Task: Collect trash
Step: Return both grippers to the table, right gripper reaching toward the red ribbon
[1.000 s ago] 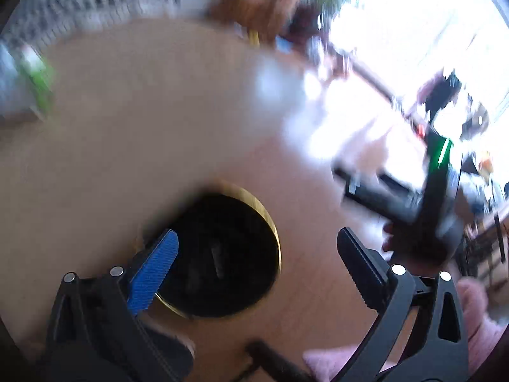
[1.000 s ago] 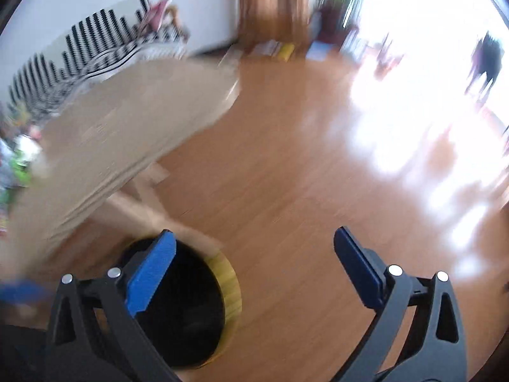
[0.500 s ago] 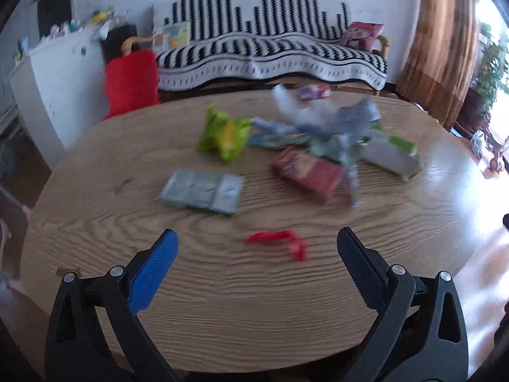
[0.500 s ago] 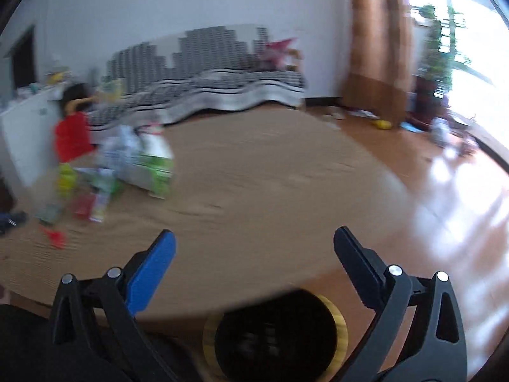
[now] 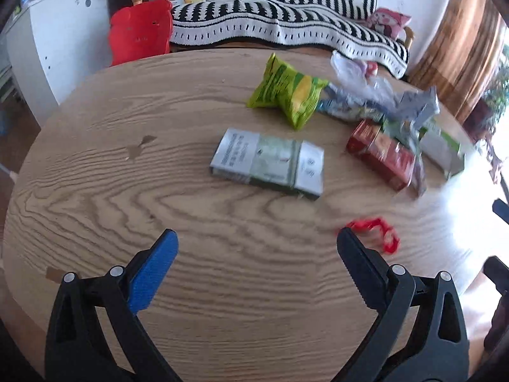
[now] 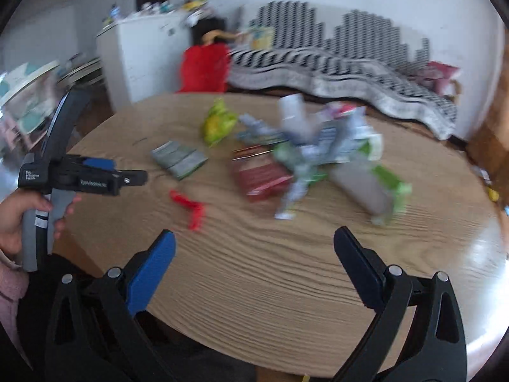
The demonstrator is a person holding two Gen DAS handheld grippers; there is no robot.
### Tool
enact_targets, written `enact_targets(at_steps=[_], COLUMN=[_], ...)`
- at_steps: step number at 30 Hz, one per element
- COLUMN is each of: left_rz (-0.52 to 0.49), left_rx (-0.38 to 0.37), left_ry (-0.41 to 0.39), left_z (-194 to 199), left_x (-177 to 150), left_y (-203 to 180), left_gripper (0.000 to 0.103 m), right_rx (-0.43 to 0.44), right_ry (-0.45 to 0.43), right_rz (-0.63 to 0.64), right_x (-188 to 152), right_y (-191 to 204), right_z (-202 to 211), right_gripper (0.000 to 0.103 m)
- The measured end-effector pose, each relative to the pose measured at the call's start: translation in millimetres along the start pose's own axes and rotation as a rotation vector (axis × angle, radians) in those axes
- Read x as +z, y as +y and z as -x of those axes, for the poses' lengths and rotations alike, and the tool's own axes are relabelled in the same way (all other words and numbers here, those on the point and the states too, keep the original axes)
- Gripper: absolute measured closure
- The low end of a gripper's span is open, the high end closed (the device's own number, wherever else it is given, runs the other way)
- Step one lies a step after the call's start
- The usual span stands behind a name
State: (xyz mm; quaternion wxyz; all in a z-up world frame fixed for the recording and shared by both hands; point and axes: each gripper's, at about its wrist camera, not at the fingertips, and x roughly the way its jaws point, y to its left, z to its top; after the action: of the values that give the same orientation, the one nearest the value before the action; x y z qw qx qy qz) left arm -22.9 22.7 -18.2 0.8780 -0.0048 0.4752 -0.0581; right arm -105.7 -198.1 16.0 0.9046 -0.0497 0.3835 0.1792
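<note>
An oval wooden table (image 5: 95,191) carries scattered trash (image 5: 381,121) toward its far right edge, before a striped sofa (image 5: 270,9). Left gripper (image 5: 256,256) and right gripper (image 6: 254,254) gape wide, empty.

No legible txt anywhere.
</note>
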Motion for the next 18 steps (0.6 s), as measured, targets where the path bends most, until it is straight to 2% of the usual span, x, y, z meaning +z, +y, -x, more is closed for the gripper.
enact_targets(at_steps=[5,8,11,15,17,18], left_rz=[0.009,0.036,0.063,0.021,-0.01,-0.023], left_rx=[-0.018,-0.007,-0.037,-0.053,-0.066,-0.077], left_ry=[0.019,0.031,0.022,0.015,0.026,0.028], left_z=[-16.5,-24.7,-25.9,-34.7,-44.3,-48.7], left_x=[-4.5,-5.9,-0.7,13.8,24.0,28.6], left_y=[13.8,23.4,25.2,10.2,-0.7,-5.4], left_gripper=[0.006,0.006,0.006,0.006,0.006,0.006], right_rx=[0.111,0.106,0.112,0.09,0.066,0.069], right_ry=[0.118,0.166,0.177,0.172,0.153,0.146], right_rz=[0.013,0.054,0.072,0.1,0.124,0.117], right_x=[15.1,17.4,20.2,20.6,20.3,20.6], right_y=[24.3,33.5,38.5,48.0,54.6,55.5], right_z=[-60.4,-84.5,-99.8,-115.1,-118.4,-119.6], right_gripper=[0.026,0.032,0.035,0.042,0.05,0.056])
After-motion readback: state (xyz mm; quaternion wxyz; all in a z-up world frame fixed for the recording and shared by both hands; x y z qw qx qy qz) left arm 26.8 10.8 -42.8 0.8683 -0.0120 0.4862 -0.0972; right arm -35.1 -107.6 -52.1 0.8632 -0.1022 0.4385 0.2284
